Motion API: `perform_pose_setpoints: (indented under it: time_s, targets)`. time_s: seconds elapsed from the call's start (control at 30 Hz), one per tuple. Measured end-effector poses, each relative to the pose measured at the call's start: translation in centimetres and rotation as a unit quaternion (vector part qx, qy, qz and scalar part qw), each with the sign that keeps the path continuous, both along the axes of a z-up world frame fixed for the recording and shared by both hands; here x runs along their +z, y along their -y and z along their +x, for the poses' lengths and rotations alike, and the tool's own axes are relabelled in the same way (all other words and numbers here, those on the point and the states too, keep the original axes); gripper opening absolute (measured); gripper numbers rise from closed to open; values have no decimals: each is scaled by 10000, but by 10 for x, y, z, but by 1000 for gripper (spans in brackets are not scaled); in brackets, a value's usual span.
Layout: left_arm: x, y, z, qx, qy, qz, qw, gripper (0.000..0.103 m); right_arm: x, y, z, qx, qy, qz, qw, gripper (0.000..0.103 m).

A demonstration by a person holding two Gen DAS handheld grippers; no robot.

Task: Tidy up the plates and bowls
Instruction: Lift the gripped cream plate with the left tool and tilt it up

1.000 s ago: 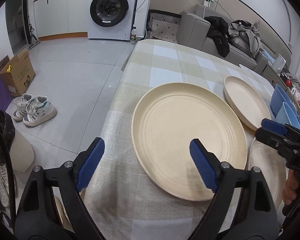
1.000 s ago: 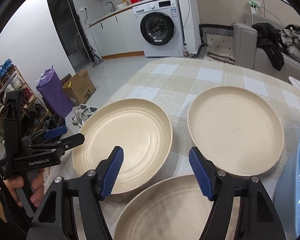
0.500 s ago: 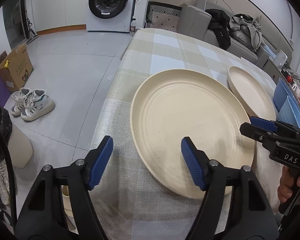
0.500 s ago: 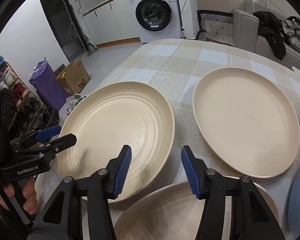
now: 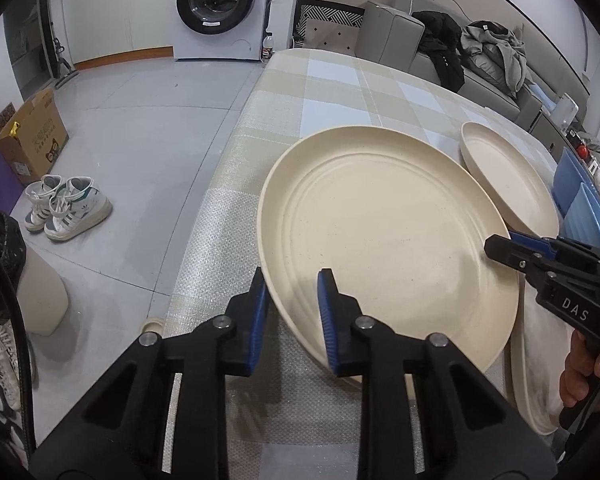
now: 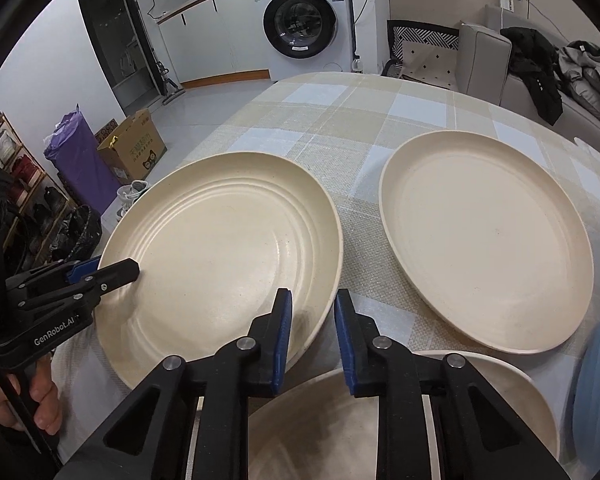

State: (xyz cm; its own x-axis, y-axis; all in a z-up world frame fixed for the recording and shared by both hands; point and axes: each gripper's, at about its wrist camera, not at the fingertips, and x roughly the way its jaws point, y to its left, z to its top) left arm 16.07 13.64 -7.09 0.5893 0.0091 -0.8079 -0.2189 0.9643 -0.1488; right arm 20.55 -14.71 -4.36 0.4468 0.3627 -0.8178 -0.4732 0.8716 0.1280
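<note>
Left wrist view: left gripper [image 5: 293, 304], blue ribbed pads, jaws just closed onto the near-left rim of the ridged plate [image 5: 388, 240], a round matte cream disc with concentric rings, centre frame on the checked woven counter [image 5: 332, 88]; smooth plate [image 5: 504, 184] upper right. Right wrist view: right gripper [image 6: 312, 328], jaws likewise just closed, pinches the same ridged plate's near-right rim at lower centre; smooth plate sits apart at right, third plate [image 6: 324, 428] along the bottom edge.
</note>
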Motion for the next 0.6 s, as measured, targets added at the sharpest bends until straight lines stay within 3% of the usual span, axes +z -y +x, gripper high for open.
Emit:
perform_pose_setpoints:
  time_s: [0.13, 0.6]
  targets:
    - [2, 4, -2, -4, 1, 159, 9999, 21, 1, -1, -2, -20, 43, -39, 10000, 22]
    - [19, 5, -16, -61, 216, 138, 9997, 21, 18, 5, -13, -51, 291, 30, 9996, 22]
